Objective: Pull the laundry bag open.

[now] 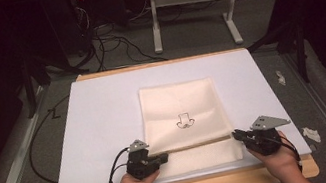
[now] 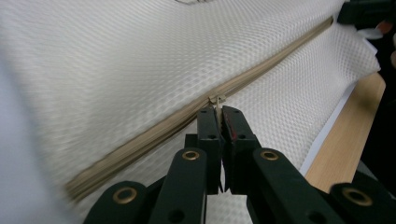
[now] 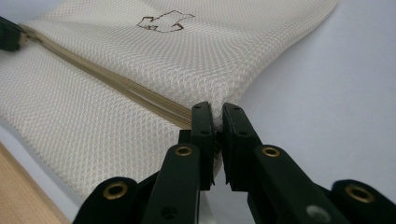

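The left gripper (image 2: 220, 122) pinches the zip pull (image 2: 217, 99). The right gripper (image 3: 215, 122) pinches the bag (image 1: 182, 108) edge. I think: hold right firm, slide left slowly along the zip (image 3: 116, 84).

In the left gripper view, the near stretch of the tan zipper (image 2: 140, 140) on the cream mesh laundry bag (image 2: 140, 56) is smeared by blur, and its small metal zipper pull (image 2: 217, 100) is mostly buried between the jaws of the left hand-held gripper (image 2: 220, 122). The small black line drawing (image 1: 186, 121) printed on the bag is too small in the high view to identify. In the right gripper view, the bag's corner disappears between the jaws of the right hand-held gripper (image 3: 215, 125). The person's forearms are cut off at the bottom edge.
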